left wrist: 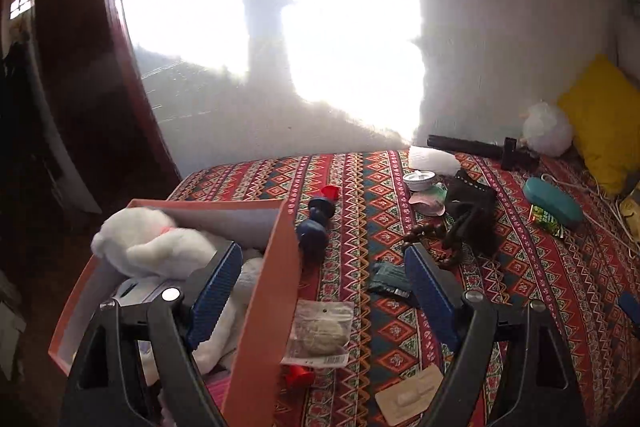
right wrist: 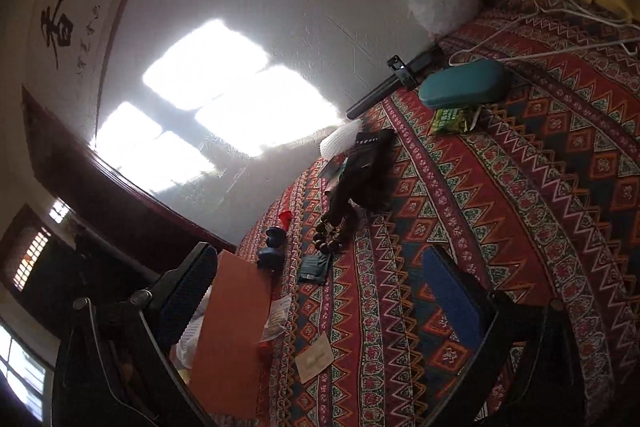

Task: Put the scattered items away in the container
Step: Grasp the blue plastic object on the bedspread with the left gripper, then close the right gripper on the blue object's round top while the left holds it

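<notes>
Both tools are spread and empty; the dark packet (left wrist: 390, 279) lies just ahead of the left tool (left wrist: 320, 291), beside the orange box (left wrist: 276, 279).

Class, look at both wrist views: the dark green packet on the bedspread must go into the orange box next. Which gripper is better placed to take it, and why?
Probably the left gripper: its open jaws already flank the dark green packet, with the orange box right beside. The right gripper is open too, but the packet sits further ahead.

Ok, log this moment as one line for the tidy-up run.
left claw: open, empty | right claw: open, empty | orange box: holds white plush | beads, teal case: on bedspread
</notes>
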Available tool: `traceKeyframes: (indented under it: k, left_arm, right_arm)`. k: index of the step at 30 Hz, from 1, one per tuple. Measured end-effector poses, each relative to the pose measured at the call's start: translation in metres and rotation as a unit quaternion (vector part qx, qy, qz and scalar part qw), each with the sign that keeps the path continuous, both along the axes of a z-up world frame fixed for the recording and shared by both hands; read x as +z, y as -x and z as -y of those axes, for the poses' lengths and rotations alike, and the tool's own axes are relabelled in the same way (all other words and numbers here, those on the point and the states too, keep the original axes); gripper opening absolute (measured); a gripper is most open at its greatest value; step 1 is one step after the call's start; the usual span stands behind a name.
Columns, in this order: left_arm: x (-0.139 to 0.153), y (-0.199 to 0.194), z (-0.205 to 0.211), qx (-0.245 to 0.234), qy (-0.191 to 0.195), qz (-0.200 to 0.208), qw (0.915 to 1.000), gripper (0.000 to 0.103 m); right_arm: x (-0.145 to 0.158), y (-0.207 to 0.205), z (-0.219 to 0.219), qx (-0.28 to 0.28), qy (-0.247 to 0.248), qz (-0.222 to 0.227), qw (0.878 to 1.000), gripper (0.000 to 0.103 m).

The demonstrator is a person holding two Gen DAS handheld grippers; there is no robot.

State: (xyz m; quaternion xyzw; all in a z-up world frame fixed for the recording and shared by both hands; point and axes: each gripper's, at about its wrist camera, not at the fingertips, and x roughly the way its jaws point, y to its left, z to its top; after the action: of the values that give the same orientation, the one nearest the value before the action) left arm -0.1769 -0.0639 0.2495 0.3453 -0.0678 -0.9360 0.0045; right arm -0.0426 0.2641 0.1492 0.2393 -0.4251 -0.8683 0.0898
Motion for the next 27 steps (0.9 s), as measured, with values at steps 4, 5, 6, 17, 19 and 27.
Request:
traceKeyframes:
  k: [4,5,6,17,19,27]
  left_arm:
    - [-0.042,0.113,-0.026,0.019,0.030,0.099,0.9944,0.084]
    - [-0.058,0.138,-0.025,0.028,0.053,0.122,0.9907,0.084]
    - [-0.073,0.156,-0.022,0.038,0.077,0.141,0.9863,0.083]
    - [-0.179,0.231,-0.006,0.034,0.136,0.239,0.9607,0.031]
    - [-0.175,0.212,-0.019,-0.006,0.113,0.250,0.9615,0.030]
    - [-0.175,0.048,-0.052,-0.128,-0.093,0.327,0.9315,0.030]
  right_arm:
    - [-0.003,0.014,-0.020,-0.024,-0.019,0.007,0.999,0.102]
    - [-0.007,0.019,-0.023,-0.023,-0.003,0.009,1.000,0.102]
    - [-0.012,0.023,-0.026,-0.018,0.015,0.010,1.000,0.102]
    - [-0.021,0.039,-0.022,0.012,0.038,0.012,0.999,0.102]
    - [-0.019,0.037,-0.022,0.011,0.038,0.007,0.999,0.102]
    - [-0.014,0.033,-0.013,0.034,0.041,0.006,0.999,0.102]
